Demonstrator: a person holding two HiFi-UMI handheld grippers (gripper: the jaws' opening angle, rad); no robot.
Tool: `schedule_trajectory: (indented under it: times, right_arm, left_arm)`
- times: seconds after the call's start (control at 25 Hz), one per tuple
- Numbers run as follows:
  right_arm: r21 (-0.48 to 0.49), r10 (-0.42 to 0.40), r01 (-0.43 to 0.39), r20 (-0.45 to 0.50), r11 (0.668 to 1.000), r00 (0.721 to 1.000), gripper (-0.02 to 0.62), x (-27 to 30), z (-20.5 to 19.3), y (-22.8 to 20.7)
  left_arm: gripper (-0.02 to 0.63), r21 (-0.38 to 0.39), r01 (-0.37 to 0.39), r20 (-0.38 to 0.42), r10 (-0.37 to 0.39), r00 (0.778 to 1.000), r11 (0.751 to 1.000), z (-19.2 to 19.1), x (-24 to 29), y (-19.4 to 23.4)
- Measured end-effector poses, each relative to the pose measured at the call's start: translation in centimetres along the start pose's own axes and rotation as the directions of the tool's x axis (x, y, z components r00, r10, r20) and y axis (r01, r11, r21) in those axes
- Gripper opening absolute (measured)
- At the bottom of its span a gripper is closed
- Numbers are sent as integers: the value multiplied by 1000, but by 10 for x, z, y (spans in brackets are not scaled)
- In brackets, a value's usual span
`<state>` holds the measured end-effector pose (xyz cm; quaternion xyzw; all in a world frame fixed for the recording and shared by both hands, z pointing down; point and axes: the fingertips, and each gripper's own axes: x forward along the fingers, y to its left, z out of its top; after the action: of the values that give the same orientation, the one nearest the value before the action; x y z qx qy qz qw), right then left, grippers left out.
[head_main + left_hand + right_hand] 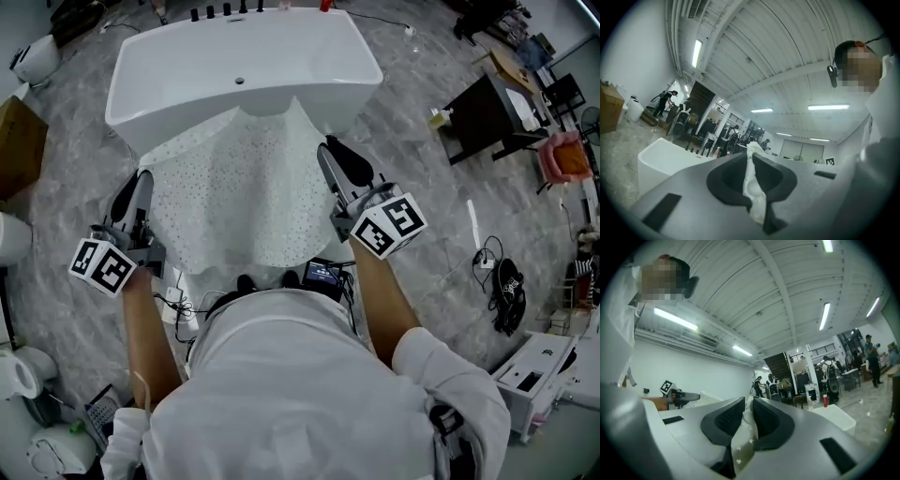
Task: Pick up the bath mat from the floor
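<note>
A white bathtub (187,56) stands straight ahead of the person on the grey marbled floor (422,216), and its near wall rises right behind the spread cloth. A cardboard box (19,145) sits at the left edge. Off to the right, well apart from the tub, are a black desk (483,117) and a pink container (567,155). Dark cables (502,291) lie loose on the floor to the right of the person's white-shirted torso (309,394). Nothing stands between the two tools apart from the cloth itself. The bath mat (234,197), white with fine dots, is stretched out between them. Its far middle part peaks up against the tub's near wall and its lower edge hangs down near the person's feet; whether that edge touches the floor cannot be told. The left gripper (134,185) has its jaws pressed together on the mat's left edge. Its own view shows a thin white fold of mat (752,187) pinched between the dark pads and running down through the gap. The right gripper (331,150) is likewise clamped on the right edge, where a strip of mat (740,441) with small pale dots is squeezed between its closed jaws. Both tools point upward toward the ceiling.
</note>
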<state>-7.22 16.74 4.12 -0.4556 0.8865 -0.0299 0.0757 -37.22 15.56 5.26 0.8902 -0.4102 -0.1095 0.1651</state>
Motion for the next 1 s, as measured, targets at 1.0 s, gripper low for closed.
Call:
schedule_trajectory:
  times: [1.0]
  right_arm:
    - [5, -91, 91, 4, 996, 996, 74, -55, -9, -49]
  left_arm:
    - [37, -16, 55, -54, -56, 997, 998, -29, 49, -49]
